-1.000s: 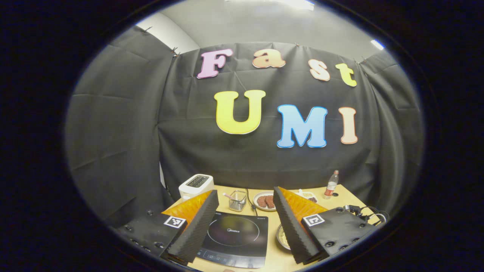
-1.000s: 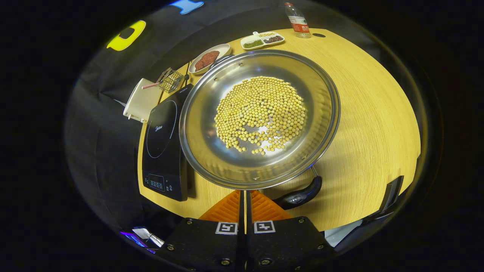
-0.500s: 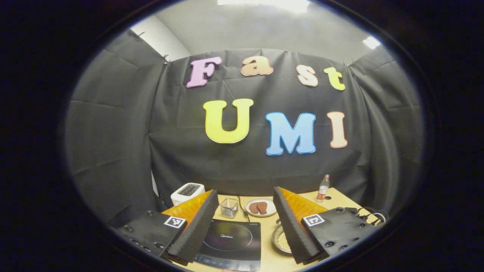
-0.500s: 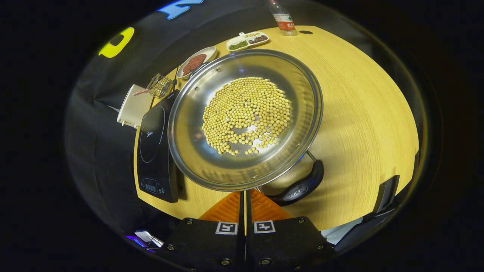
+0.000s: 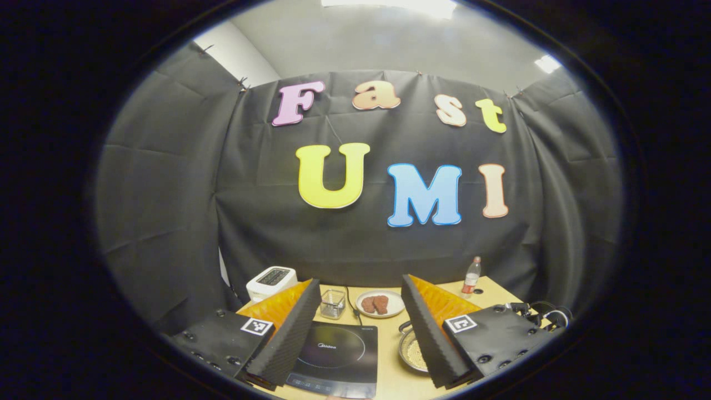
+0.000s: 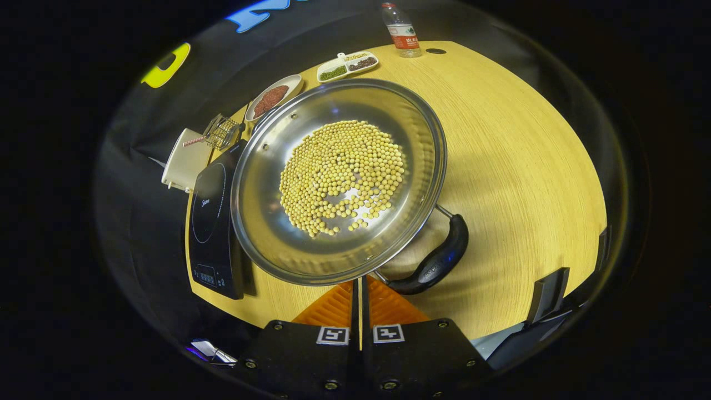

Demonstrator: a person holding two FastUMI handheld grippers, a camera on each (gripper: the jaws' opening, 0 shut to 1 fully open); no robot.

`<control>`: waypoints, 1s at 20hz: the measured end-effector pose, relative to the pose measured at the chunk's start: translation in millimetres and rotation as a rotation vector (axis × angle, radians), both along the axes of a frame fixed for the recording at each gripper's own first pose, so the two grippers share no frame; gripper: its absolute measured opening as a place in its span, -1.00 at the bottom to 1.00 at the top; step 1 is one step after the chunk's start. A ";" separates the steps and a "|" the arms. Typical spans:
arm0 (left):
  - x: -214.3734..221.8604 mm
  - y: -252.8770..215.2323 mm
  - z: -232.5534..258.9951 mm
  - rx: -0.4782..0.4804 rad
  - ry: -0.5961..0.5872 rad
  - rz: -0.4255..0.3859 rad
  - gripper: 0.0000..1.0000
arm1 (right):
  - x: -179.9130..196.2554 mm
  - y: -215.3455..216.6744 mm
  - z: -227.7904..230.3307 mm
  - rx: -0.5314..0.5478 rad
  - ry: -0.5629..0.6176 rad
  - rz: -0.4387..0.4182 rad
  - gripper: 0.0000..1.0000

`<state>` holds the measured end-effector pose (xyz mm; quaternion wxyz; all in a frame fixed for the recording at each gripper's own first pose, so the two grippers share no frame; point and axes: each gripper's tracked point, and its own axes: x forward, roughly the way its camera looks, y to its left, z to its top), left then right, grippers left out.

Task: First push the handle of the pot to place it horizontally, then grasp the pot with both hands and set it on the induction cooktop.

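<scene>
A steel pot [image 6: 261,183] holding yellow beans [image 6: 341,175] sits on the wooden table [image 6: 516,166], right of the black induction cooktop [image 6: 214,222]. Its black handle [image 6: 439,261] points to the lower right in the right gripper view, and a second handle at the far rim is barely seen. My right gripper [image 6: 359,284] is shut, its tips at the pot's near rim just left of the handle's root, with nothing between the fingers. My left gripper [image 5: 361,280] is open and held high above the table's near edge, with the cooktop [image 5: 336,355] and the pot [image 5: 412,350] below it.
Along the back of the table stand a white toaster [image 5: 271,280], a wire basket [image 5: 332,303], a plate of red patties [image 5: 380,303], a divided dish of beans [image 6: 347,65] and a bottle [image 5: 471,275]. Cables [image 5: 541,314] lie at the table's right edge.
The pot has turned: its handle swung from near the right gripper's tips out toward the right. The left gripper drew back slightly, so the table looks smaller.
</scene>
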<state>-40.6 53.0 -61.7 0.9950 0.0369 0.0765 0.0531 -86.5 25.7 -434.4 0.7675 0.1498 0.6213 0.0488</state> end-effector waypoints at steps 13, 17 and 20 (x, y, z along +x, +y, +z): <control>0.8 -14.1 -1.4 0.007 0.007 -0.019 1.00 | 12.4 -45.8 -7.5 -0.072 -0.003 -0.028 -0.96; 1.3 -17.6 -1.4 0.009 0.013 -0.028 1.00 | 17.0 -53.1 -7.3 -0.082 -0.008 -0.023 -0.96; 1.3 -19.8 -2.2 0.013 0.017 -0.035 1.00 | 23.5 -59.4 -8.6 -0.090 -0.007 -0.035 -0.96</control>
